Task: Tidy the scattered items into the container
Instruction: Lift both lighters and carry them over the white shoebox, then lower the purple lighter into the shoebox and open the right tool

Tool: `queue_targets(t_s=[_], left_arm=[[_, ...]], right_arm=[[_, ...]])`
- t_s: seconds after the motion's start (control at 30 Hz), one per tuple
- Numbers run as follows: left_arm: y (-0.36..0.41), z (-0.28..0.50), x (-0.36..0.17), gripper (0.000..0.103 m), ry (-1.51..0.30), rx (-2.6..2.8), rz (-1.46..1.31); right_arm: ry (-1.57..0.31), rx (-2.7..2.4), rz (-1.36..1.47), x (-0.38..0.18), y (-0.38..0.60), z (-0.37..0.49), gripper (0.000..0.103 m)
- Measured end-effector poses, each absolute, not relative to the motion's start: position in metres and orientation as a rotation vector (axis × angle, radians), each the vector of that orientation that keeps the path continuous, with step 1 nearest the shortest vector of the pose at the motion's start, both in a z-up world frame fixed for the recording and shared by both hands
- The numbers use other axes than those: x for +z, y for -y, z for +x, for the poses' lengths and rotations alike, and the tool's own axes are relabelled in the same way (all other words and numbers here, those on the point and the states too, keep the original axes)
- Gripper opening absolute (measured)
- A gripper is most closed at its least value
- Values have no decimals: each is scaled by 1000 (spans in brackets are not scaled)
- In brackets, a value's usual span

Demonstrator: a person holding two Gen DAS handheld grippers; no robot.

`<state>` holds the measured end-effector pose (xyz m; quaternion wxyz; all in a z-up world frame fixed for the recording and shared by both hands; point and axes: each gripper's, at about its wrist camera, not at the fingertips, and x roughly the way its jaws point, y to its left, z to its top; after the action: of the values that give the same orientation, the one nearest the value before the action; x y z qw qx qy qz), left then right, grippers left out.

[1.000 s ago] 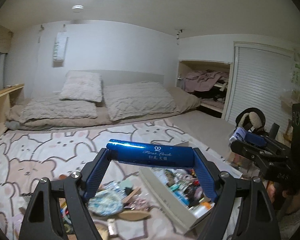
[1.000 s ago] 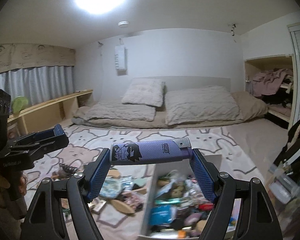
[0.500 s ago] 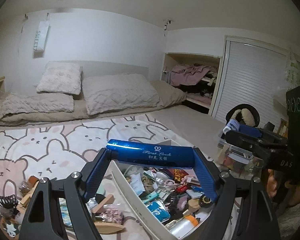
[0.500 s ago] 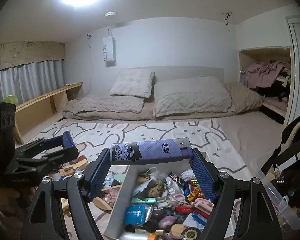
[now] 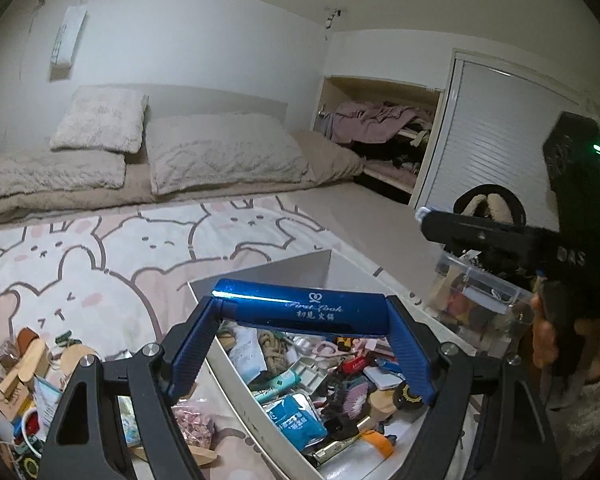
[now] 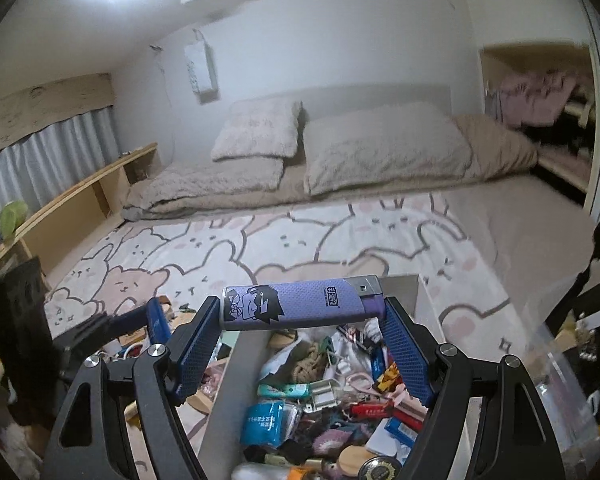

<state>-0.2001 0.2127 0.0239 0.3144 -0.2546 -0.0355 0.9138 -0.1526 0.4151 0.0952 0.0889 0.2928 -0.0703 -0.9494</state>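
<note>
My left gripper is shut on a shiny blue lighter, held crosswise between its blue fingertips. It hangs above the white box, which is packed with small items. More scattered items lie on the rug to the box's left. My right gripper is shut on a purple lighter with a cartoon print, also held crosswise over the white box. One blue finger of the left gripper shows at the left of the right wrist view.
A clear plastic bin of odds and ends stands right of the box. A bunny-print rug covers the floor, with a bed and pillows behind it. A low wooden shelf runs along the left wall. A hand grips the right tool.
Both grippers have moved forward and tipped down, so the white box now lies right under the two lighters. Neither grip has changed.
</note>
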Motion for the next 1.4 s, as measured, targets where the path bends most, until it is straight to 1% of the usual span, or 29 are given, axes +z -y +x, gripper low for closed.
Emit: queue_targets(t_s=[0.27,0.43,0.53,0.77,1.07,1.4], left_arm=[[-205,-214,5,82,145,2395,-717],[-208,-214,1,82,134,2388,-713],[-209,-215,0,82,124,2389,-711],[-213,-218,-5,82,110,2372,-715],[-209,-226,-11,82,148,2358,-729],[-176,-241,-7,82,285,2352,-733]], right_arm=[[314,-2774,1122,56,-430,-204,80],[420,-2742,1243,28,-442,-230,80],[440,-2744,1312,13,-446,-244,80],[405,-2748,1441,-5,-448,-281,80],[283,-2723,1554,-18,-435,-315,80],[145,-2602,1692,-44,-402,-346,80]])
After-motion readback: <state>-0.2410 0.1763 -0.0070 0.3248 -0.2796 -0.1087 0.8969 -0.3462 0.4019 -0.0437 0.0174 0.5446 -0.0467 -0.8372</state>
